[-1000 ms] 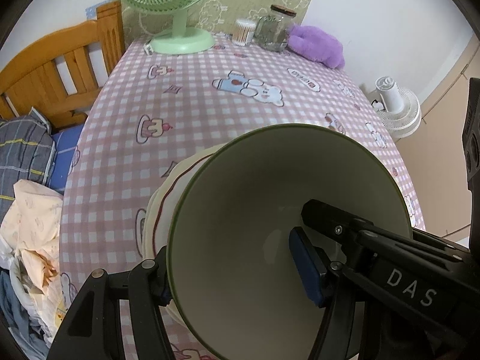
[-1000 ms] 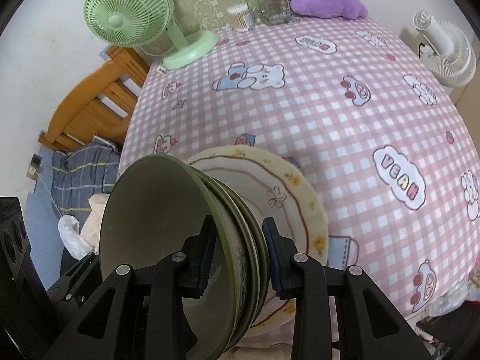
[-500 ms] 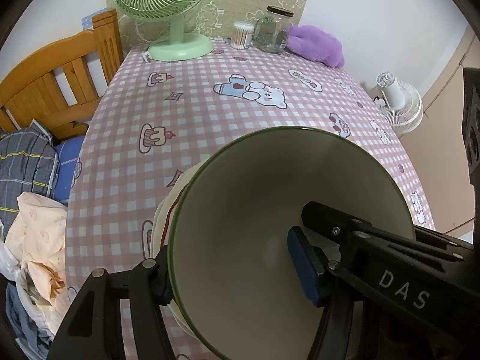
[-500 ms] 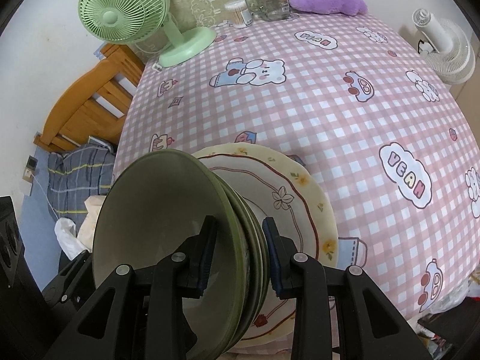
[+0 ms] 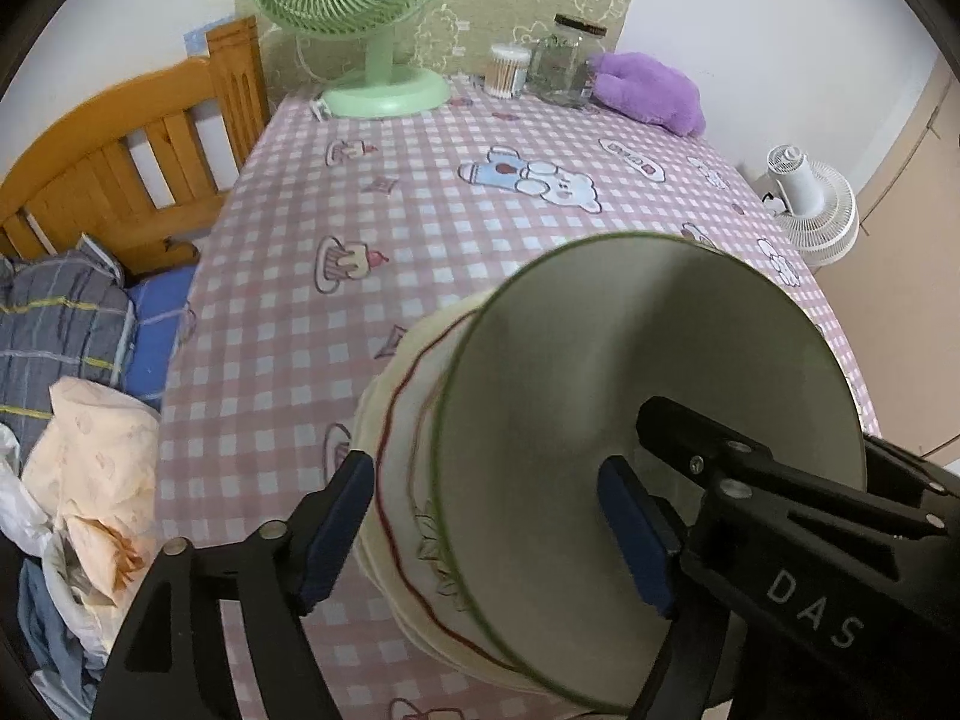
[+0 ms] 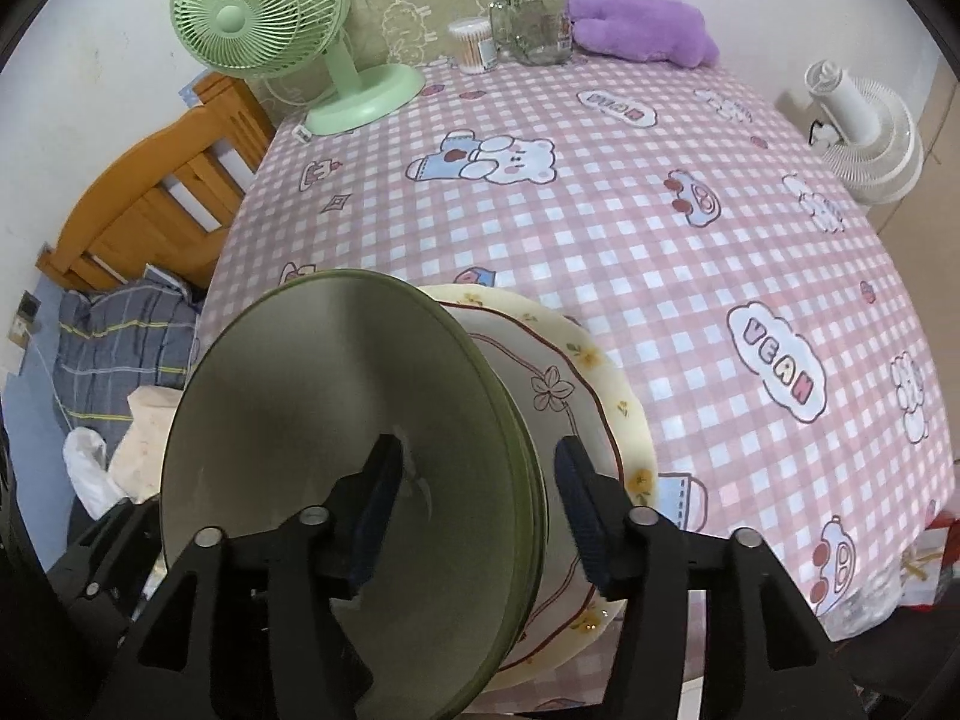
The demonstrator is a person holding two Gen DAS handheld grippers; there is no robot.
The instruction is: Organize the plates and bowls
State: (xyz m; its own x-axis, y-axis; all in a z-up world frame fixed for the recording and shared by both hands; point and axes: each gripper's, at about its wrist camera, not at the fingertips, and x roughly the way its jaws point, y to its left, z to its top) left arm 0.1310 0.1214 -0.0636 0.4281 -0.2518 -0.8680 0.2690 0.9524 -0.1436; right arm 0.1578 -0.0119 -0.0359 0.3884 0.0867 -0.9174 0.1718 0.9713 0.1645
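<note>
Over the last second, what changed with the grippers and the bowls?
Both the left gripper and the right gripper opened and let go of the green bowls. The bowls stay nested on the floral plate; the green fan and jar are unmoved.

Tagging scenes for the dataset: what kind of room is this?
Most likely a bedroom used as a work space: a wooden bed frame with bedding sits beside the table, which has a cartoon check cloth, a green desk fan and a purple plush toy.
</note>
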